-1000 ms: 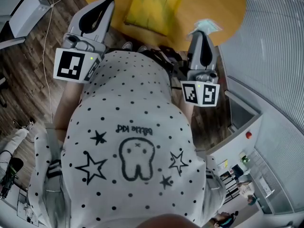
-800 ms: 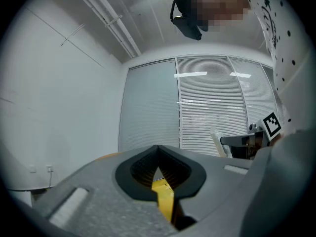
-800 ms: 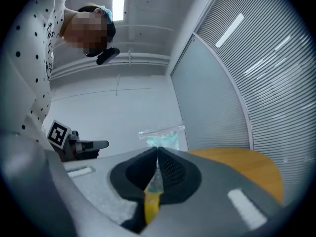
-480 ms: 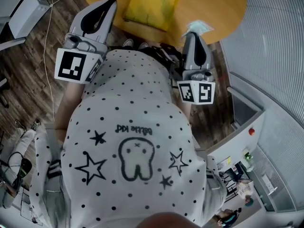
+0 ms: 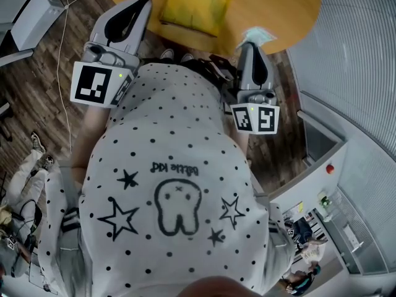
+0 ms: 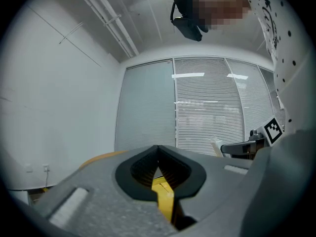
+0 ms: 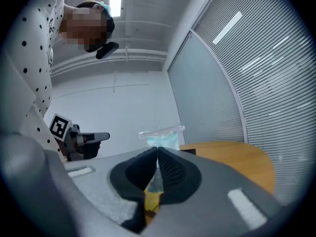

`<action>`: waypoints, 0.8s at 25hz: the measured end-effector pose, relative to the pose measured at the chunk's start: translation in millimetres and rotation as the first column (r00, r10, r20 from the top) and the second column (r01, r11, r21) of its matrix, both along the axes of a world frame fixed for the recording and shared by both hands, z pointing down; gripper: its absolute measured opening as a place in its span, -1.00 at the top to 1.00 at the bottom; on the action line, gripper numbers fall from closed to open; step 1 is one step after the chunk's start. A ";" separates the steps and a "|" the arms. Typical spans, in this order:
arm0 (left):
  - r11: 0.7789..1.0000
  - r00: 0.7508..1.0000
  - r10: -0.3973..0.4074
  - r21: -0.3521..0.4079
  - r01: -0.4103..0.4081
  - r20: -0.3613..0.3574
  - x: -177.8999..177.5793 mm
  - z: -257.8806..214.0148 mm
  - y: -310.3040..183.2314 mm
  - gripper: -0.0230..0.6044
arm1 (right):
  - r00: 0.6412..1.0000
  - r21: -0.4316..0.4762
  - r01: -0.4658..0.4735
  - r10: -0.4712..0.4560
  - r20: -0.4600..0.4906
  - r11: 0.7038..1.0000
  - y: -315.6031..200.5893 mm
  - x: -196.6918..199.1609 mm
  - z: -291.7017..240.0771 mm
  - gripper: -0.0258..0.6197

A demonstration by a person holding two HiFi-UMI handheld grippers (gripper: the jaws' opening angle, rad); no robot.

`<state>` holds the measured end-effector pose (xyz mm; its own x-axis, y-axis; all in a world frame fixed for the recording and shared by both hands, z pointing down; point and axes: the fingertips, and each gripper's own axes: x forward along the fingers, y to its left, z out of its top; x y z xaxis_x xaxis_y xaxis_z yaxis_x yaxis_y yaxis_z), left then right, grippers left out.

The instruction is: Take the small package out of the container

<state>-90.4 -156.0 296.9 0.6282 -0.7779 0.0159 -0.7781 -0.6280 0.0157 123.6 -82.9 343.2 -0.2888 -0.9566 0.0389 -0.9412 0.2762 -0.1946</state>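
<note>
In the head view my right gripper [image 5: 247, 44] is shut on a small clear package with teal contents [image 5: 258, 35], held at the near edge of the round wooden table [image 5: 284, 11]. The right gripper view shows the package [image 7: 161, 138] standing up out of the closed jaws of that gripper [image 7: 157, 150]. A yellow bag [image 5: 197, 2] lies on the table between the two grippers. My left gripper [image 5: 143, 2] hangs by the table's left edge; its jaws [image 6: 158, 148] meet with nothing between them.
My spotted shirt [image 5: 173, 184] fills the middle of the head view. A white box [image 5: 34, 11] and a cable [image 5: 60, 73] lie on the wooden floor at left. Slatted glass walls [image 5: 352, 54] and a grey cabinet [image 5: 315, 147] stand at right.
The right gripper, still holding the package, has shifted slightly left in the head view. The left gripper has stayed where it was.
</note>
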 end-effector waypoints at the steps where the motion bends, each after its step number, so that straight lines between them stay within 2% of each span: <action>1: 1.000 1.000 0.001 -0.001 -0.001 0.001 0.2 0.3 0.0 0.90 | 1.000 -0.005 0.002 -0.002 -0.001 1.000 -0.1 -0.3 1.9 0.91; 7: 1.000 1.000 0.011 0.000 -0.011 -0.002 3.3 -0.6 -1.3 0.90 | 1.000 -0.029 0.011 -0.012 -0.022 1.000 1.4 -2.7 9.1 0.91; 20: 1.000 1.000 0.019 0.001 -0.019 -0.001 5.0 -1.5 -2.6 0.90 | 1.000 -0.054 -0.013 0.013 -0.003 0.998 0.3 3.6 12.8 0.91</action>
<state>-85.4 -158.6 295.4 0.6432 -0.7656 0.0146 -0.7657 -0.6430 0.0159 127.3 -82.6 356.1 -0.2764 -0.9567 0.0909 -0.9450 0.2534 -0.2065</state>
